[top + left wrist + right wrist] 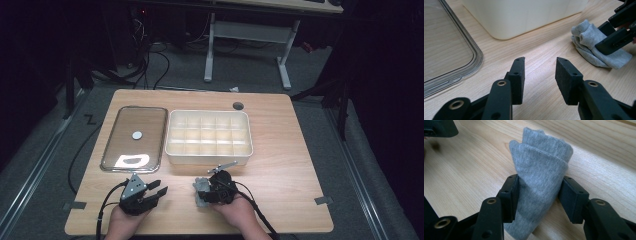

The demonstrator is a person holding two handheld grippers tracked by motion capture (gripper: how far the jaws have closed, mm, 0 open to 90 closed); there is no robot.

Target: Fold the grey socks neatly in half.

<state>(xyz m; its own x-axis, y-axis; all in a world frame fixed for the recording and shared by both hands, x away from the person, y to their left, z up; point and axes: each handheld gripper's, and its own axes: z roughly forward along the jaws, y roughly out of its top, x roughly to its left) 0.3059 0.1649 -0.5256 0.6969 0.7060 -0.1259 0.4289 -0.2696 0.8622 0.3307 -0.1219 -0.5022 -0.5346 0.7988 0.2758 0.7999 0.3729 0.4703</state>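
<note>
The right gripper [537, 195] clamps a folded grey sock [541, 177] between its pads, low over the near middle of the table [290, 150]. The left gripper [540, 75], just to the left, has its jaws apart with only bare wood between them. Beyond both sits a cream divided box [208, 136], its compartments empty as far as can be seen. Its clear lid [134, 138] lies flat to its left.

right gripper [201, 191] on grey cloth [201, 190] | left gripper [159, 191] apart
</note>
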